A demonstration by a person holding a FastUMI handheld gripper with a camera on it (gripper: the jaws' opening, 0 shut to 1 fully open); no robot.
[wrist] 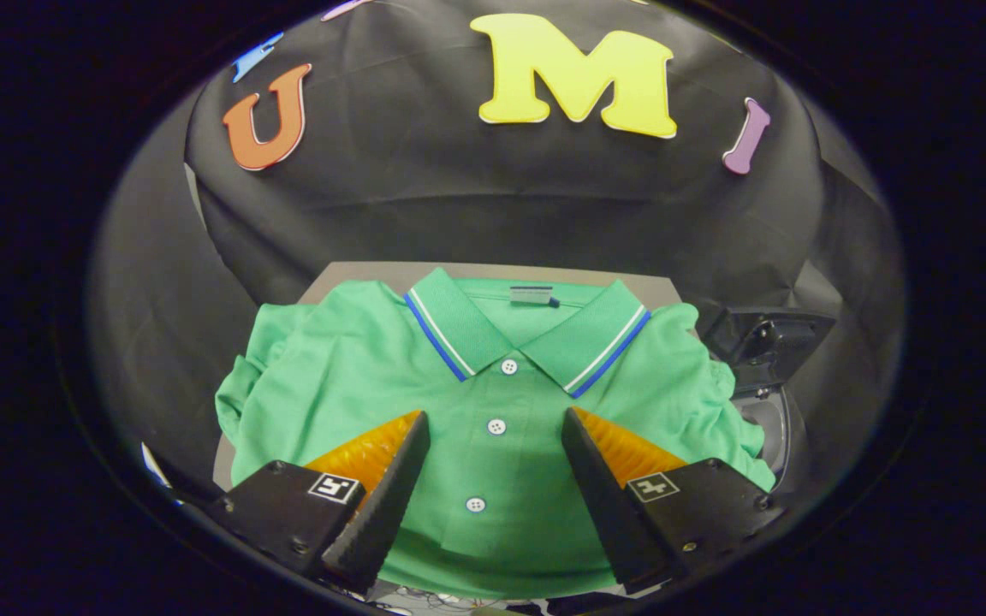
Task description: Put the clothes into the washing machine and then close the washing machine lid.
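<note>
a green polo shirt lies spread flat, front up, over most of a grey surface, whose bare strip shows just past the collar and at the near left corner. the shirt's sleeves bunch into folds at both sides, the left one rumpled over the surface's left side, the right one reaching toward a dark machine part with a round grey opening just beside the shirt's right sleeve; whether this is the washing machine cannot be told for sure.

the tongs stand wide apart, holding nothing, above the lower front of the shirt. the shirt's button strip runs straight up the gap between the two fingers: one white button sits low between them, a second button lies level with the fingertips, and a third button lies just ahead of them, at the base of the collar. the collar lies beyond the tips, edged with a white and a blue stripe on each wing.

a small grey label sits inside the neck, behind the collar; its writing is too small to read. each finger carries a small square black-and-white marker on its top face.
</note>
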